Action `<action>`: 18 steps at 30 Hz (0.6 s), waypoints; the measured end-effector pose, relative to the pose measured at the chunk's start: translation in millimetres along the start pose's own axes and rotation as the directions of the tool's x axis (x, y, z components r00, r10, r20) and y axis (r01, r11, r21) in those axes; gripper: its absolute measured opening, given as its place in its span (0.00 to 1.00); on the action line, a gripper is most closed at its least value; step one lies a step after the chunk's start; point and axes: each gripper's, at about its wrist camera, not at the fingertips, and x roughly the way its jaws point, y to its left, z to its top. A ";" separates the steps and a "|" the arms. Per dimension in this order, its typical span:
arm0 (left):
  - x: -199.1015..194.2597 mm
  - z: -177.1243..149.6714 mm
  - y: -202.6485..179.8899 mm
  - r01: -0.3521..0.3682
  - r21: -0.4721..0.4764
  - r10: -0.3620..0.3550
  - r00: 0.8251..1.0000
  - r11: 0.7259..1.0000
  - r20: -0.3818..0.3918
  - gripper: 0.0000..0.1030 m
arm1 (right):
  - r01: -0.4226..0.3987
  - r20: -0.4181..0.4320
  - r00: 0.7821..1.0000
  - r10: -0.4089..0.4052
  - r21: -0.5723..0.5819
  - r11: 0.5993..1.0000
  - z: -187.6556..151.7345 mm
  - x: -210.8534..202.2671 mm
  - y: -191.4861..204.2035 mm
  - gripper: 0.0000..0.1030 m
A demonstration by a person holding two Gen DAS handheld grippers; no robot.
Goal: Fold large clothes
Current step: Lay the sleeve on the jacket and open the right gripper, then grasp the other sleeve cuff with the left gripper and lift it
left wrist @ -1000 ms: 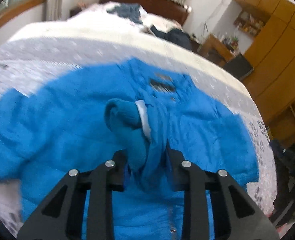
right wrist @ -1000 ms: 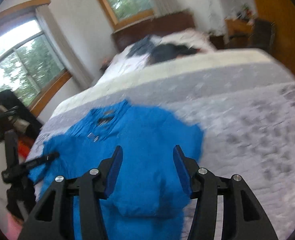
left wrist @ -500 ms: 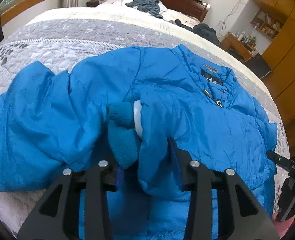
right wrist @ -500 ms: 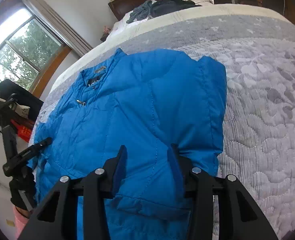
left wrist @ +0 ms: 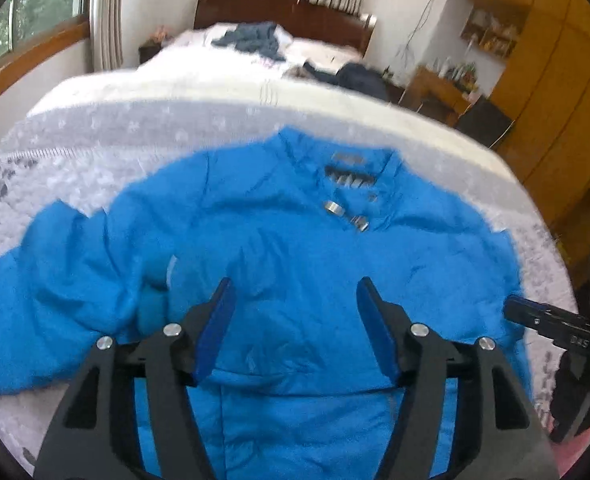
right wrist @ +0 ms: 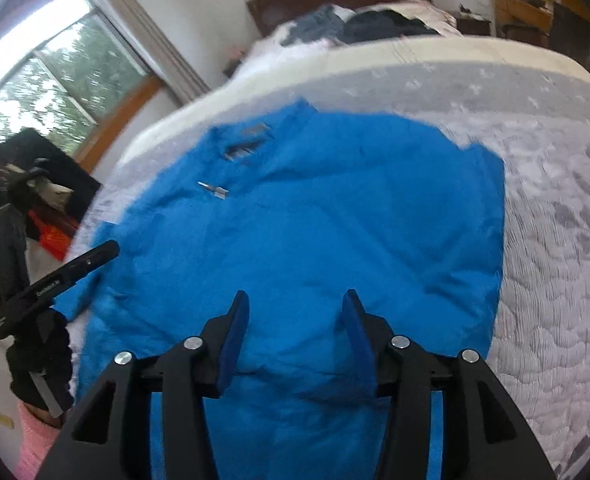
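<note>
A bright blue padded jacket point(left wrist: 295, 248) lies front-up on the grey quilted bed, collar toward the headboard; it also fills the right wrist view point(right wrist: 315, 224). Its left sleeve is folded in, and the knit cuff point(left wrist: 153, 304) rests on the jacket body. My left gripper point(left wrist: 293, 320) hovers open above the jacket's lower front, nothing between its fingers. My right gripper point(right wrist: 293, 328) is open too, above the hem on the right side. Each gripper shows in the other's view: the right gripper point(left wrist: 551, 322) at the right edge, the left gripper point(right wrist: 55, 280) at the left edge.
The grey quilt point(right wrist: 555, 240) stretches bare to the right of the jacket. Dark clothes point(left wrist: 255, 38) lie heaped near the wooden headboard. A desk and orange-brown wardrobes point(left wrist: 555, 80) stand to the right; windows point(right wrist: 43, 92) line the left wall. A pink sleeve point(right wrist: 35, 440) shows.
My left gripper has let go of the sleeve cuff, opened wide and pulled back above the jacket. The right gripper has opened wider and lifted slightly.
</note>
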 end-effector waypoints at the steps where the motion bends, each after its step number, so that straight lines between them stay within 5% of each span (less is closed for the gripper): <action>1: 9.0 -2.8 6.7 -0.005 -0.014 0.005 1.000 1.000 -0.017 0.59 | 0.005 -0.011 1.000 -0.005 0.007 1.000 0.0 5.1 -3.5 0.47; 9: 11.1 -8.1 12.1 -0.006 0.006 0.006 1.000 1.000 0.008 0.59 | 0.010 -0.020 1.000 -0.010 -0.005 1.000 -5.2 16.7 -8.8 0.50; 13: -32.9 -17.6 29.2 0.055 -0.029 -0.053 0.996 0.998 0.072 0.64 | -0.027 0.031 0.999 0.029 -0.048 0.998 -4.9 -3.6 13.7 0.56; 18: -98.0 -46.7 86.9 0.020 -0.086 -0.006 0.987 0.996 0.163 0.76 | -0.033 0.058 0.997 0.042 -0.151 0.988 -14.5 -21.4 54.1 0.66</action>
